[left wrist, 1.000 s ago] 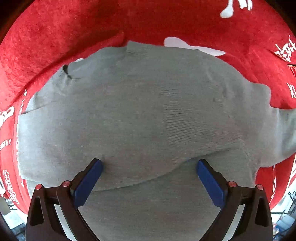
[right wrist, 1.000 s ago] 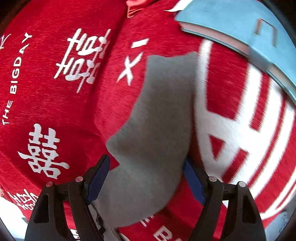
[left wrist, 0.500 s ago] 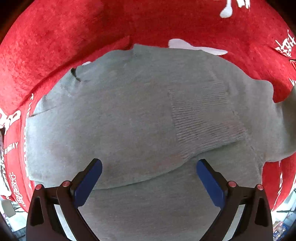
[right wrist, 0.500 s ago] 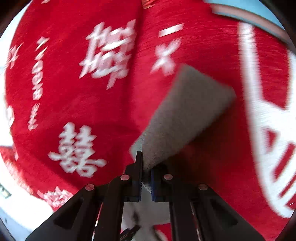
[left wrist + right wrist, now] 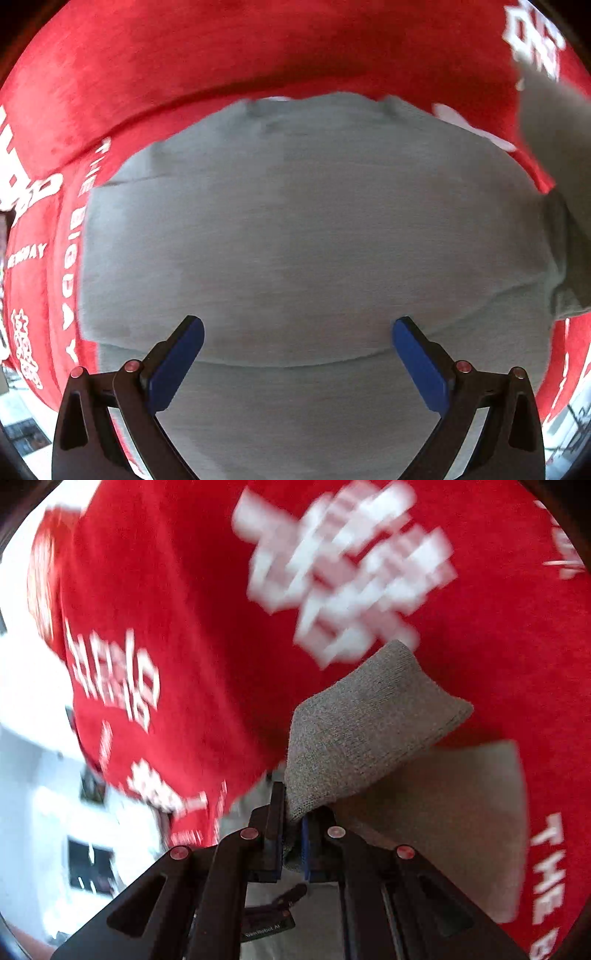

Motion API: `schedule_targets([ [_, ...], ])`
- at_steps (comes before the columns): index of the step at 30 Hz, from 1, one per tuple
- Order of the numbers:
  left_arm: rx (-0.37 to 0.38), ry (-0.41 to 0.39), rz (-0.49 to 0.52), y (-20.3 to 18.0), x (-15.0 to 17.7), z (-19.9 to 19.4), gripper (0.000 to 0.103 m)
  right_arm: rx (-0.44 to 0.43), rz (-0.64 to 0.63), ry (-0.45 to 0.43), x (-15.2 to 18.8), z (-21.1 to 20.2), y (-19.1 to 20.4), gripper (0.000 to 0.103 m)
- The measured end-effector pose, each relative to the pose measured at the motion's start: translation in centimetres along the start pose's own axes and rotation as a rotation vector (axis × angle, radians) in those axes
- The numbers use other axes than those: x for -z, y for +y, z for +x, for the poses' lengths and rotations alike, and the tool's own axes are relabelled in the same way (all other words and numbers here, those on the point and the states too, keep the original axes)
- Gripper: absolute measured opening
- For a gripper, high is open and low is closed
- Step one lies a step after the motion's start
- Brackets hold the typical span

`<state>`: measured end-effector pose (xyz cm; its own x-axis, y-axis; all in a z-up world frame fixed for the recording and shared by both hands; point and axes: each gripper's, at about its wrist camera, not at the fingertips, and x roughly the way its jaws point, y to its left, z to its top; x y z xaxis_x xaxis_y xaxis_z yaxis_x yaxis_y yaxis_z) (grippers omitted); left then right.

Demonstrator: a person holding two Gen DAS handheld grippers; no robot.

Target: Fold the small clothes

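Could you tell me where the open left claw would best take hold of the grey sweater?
Grip the folded edge of the grey sweater, coming straight down from above: it is a raised double layer running between the open left claw's pads, while the body lies flat.

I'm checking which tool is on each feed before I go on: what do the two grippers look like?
Both look alike. The left gripper has black angular linkage arms with small red rivets at the joints and flat blue pads on its fingers. The right gripper has the same black frame, red rivets and blue pads; a small black label with pale, unreadable lettering sits beneath it. No cables, sleeves or hands are visible.
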<state>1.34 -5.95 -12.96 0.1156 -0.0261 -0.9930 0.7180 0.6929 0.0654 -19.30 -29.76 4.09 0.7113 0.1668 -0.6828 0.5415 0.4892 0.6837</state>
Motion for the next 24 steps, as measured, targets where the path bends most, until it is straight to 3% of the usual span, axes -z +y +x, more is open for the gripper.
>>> schedule_targets([
  [4,-0.028,-0.002,-0.026,4.3,0.7,0.7,0.103,0.099,-0.037,0.178,2.5,7.6,1.8,0.012],
  [8,-0.039,0.004,-0.068,8.7,0.2,1.3,0.103,0.211,0.003,0.287,4.8,10.8,0.9,0.015],
  [10,-0.035,0.001,-0.095,9.1,-0.3,0.9,0.103,0.187,0.067,0.259,5.4,10.0,0.1,0.034],
  [11,-0.029,0.0,-0.107,9.7,-0.3,0.8,0.103,0.17,0.093,0.235,5.5,9.5,-0.1,0.05],
  [12,-0.02,-0.001,-0.118,10.5,-0.2,0.8,0.103,0.161,0.124,0.199,5.3,8.8,-0.4,0.055],
  [14,-0.001,-0.003,-0.134,10.4,0.3,0.6,0.103,0.177,0.181,0.127,4.7,7.7,-0.9,0.055],
  [16,0.031,-0.006,-0.148,11.2,0.2,0.3,0.103,0.169,0.221,0.084,3.7,7.7,-1.0,0.035],
  [17,0.052,-0.005,-0.154,11.6,0.3,0.1,0.103,0.161,0.218,0.082,3.3,8.1,-0.5,0.001],
  [20,0.174,-0.026,-0.19,12.8,0.3,-0.6,0.103,0.1,0.097,0.089,2.9,9.5,3.4,0.003],
  [24,0.282,-0.072,-0.208,13.9,-0.1,-1.5,0.103,0.057,-0.082,0.212,5.6,13.9,9.1,0.003],
])
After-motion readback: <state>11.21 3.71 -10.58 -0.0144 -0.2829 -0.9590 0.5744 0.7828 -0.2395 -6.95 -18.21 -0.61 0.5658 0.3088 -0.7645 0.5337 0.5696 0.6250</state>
